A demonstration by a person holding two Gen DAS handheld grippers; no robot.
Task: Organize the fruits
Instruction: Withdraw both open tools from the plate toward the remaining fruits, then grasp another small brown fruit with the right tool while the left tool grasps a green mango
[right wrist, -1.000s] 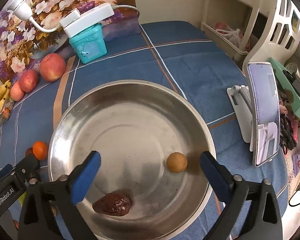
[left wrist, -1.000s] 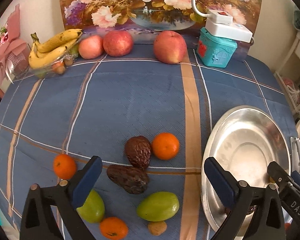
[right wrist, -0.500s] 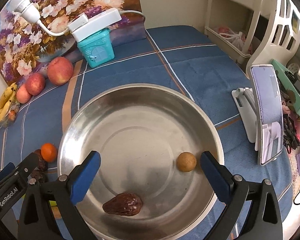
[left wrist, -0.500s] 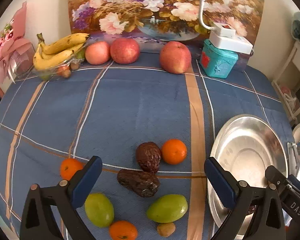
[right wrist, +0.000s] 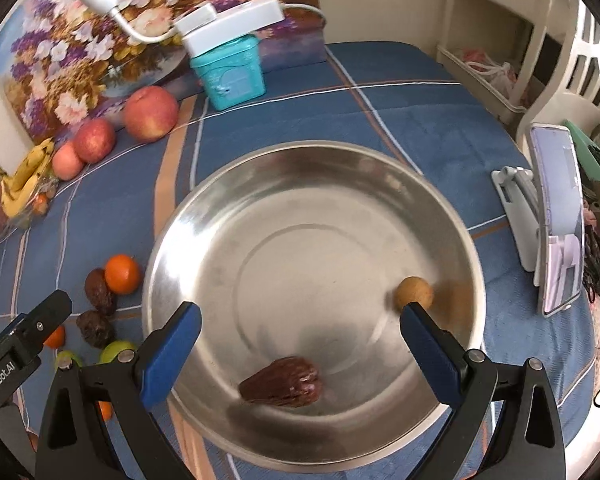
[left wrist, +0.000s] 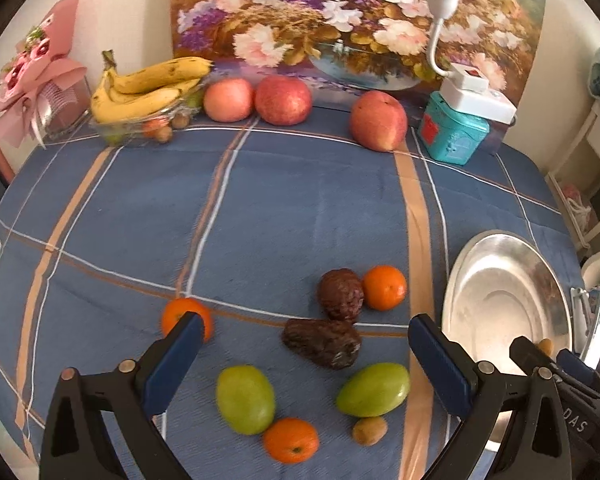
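progress looks early: only two pieces lie in the steel bowl [right wrist: 312, 184], a dark wrinkled fruit [right wrist: 282, 382] at about 6 o'clock on its floor and a small tan ball [right wrist: 413, 293] near 3 o'clock. the right tongs [right wrist: 298, 330] hang spread wide over the bowl with nothing between them. on the bench [left wrist: 300, 208], the left tongs [left wrist: 300, 338] are also wide apart and empty above the loose cluster at 9 o'clock of the bowl: two dark fruits [left wrist: 322, 342], three oranges [left wrist: 384, 287], two green fruits [left wrist: 245, 398] and a small brown nut [left wrist: 369, 430]. these eight, i judge, are left to move.
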